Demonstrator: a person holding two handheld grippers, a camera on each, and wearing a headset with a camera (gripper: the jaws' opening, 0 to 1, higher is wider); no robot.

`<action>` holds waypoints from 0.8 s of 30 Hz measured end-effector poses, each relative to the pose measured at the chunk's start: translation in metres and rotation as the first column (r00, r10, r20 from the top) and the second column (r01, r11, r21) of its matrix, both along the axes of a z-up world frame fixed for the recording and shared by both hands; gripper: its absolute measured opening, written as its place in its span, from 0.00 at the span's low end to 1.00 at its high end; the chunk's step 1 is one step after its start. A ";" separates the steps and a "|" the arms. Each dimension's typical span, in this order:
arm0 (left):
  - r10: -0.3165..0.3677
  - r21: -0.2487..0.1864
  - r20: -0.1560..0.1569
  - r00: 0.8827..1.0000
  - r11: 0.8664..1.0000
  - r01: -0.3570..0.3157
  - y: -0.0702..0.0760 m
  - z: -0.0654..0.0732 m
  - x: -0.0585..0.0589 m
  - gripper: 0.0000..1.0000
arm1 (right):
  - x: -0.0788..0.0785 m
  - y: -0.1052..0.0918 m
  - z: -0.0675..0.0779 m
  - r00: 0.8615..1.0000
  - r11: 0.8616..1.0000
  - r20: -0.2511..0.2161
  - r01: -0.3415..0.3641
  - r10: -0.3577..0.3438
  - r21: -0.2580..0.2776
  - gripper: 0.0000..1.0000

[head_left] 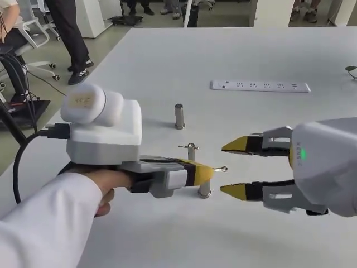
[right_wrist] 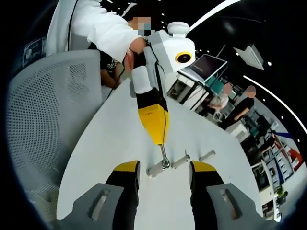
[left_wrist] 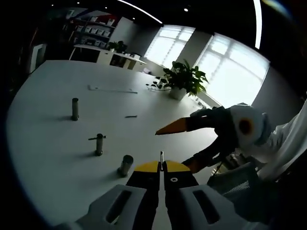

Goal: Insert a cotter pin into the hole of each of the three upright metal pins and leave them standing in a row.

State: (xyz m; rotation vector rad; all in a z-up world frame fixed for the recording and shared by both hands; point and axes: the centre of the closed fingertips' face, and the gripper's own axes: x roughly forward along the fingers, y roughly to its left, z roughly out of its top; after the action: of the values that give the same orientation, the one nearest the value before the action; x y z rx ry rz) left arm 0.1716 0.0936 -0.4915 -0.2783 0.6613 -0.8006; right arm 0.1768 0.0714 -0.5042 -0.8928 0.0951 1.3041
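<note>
Three upright metal pins stand in a row: the far pin (head_left: 179, 116) is bare, the middle pin (head_left: 191, 151) has a cotter pin through its top, and the near pin (head_left: 204, 191) stands under the left gripper's tips. My left gripper (head_left: 207, 172) is shut on a cotter pin (head_left: 221, 168), whose end sticks out just above the near pin (left_wrist: 126, 165). In the left gripper view the cotter pin (left_wrist: 161, 157) rises from between the shut jaws. My right gripper (head_left: 233, 168) stands open to the right, its jaws on either side of the near pin (right_wrist: 156, 169) and the cotter pin (right_wrist: 164, 155).
A white power strip (head_left: 260, 86) lies at the back right of the white table (head_left: 167, 61). A loose cotter pin (left_wrist: 131, 116) lies beyond the pins. People and chairs stand past the table's far left edge. A potted plant (left_wrist: 182, 81) stands in the distance.
</note>
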 end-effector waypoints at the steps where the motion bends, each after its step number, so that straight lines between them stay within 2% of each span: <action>1: -0.005 0.028 0.025 1.000 1.000 0.005 0.003 0.000 0.001 0.00 | 0.002 -0.003 -0.002 1.000 1.000 -0.014 0.013 -0.013 -0.002 0.39; 2: -0.011 0.048 0.049 0.999 0.999 0.009 0.005 0.000 0.000 0.00 | 0.002 -0.005 -0.005 0.997 0.999 -0.060 0.039 -0.038 0.016 0.38; 3: -0.013 0.055 0.050 0.999 0.998 0.010 0.006 0.000 -0.001 0.00 | 0.002 -0.007 -0.005 0.995 0.998 -0.088 0.051 -0.048 0.028 0.36; 5: -0.025 0.076 0.086 0.996 0.997 0.018 0.009 0.002 -0.001 0.00 | 0.003 -0.009 -0.004 0.983 0.994 -0.171 0.081 -0.068 0.070 0.38; 7: -0.045 0.089 0.126 0.991 0.995 0.034 0.010 0.006 -0.002 0.00 | 0.002 -0.010 -0.004 0.965 0.990 -0.251 0.100 -0.071 0.104 0.41; 8: -0.050 0.092 0.127 0.991 0.995 0.038 0.010 0.007 -0.002 0.00 | 0.000 -0.011 -0.004 0.955 0.988 -0.289 0.100 -0.063 0.115 0.42; 9: -0.060 0.105 0.143 0.988 0.993 0.046 0.011 0.009 -0.003 0.00 | 0.000 -0.012 -0.005 0.948 0.987 -0.312 0.103 -0.060 0.121 0.43; 11: -0.102 0.130 0.184 0.978 0.988 0.079 0.010 0.012 -0.004 0.00 | -0.005 -0.012 -0.006 0.924 0.986 -0.379 0.105 -0.048 0.132 0.42; 13: -0.130 0.136 0.206 0.970 0.985 0.103 0.008 0.016 -0.006 0.00 | -0.006 -0.011 -0.005 0.917 0.984 -0.398 0.102 -0.036 0.145 0.39; 17: -0.174 0.162 0.234 0.956 0.977 0.138 0.007 0.018 -0.009 0.00 | -0.015 -0.003 0.005 0.879 0.970 -0.477 0.100 0.018 0.221 0.39; 18: -0.208 0.183 0.254 0.945 0.969 0.164 0.006 0.018 -0.011 0.00 | -0.015 -0.002 0.008 0.877 0.966 -0.480 0.102 0.025 0.236 0.39; 20: -0.269 0.191 0.300 0.915 0.957 0.218 0.000 0.024 -0.017 0.00 | -0.017 0.002 0.016 0.867 0.959 -0.496 0.098 0.049 0.267 0.38; 21: -0.268 0.183 0.319 0.909 0.959 0.218 -0.002 0.028 -0.017 0.00 | -0.020 0.004 0.019 0.861 0.956 -0.503 0.088 0.069 0.281 0.36; 23: -0.291 0.194 0.330 0.898 0.952 0.237 -0.004 0.030 -0.019 0.00 | -0.024 0.006 0.024 0.859 0.952 -0.504 0.070 0.095 0.298 0.31; 24: -0.317 0.215 0.350 0.881 0.943 0.253 -0.005 0.031 -0.020 0.00 | -0.026 0.007 0.026 0.860 0.952 -0.499 0.060 0.104 0.300 0.29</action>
State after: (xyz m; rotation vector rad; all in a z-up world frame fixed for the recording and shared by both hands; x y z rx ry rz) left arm 0.1517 0.0883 -0.4605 0.1320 0.3981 -1.0446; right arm 0.1512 0.0785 -0.4781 -0.2642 0.2900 1.5039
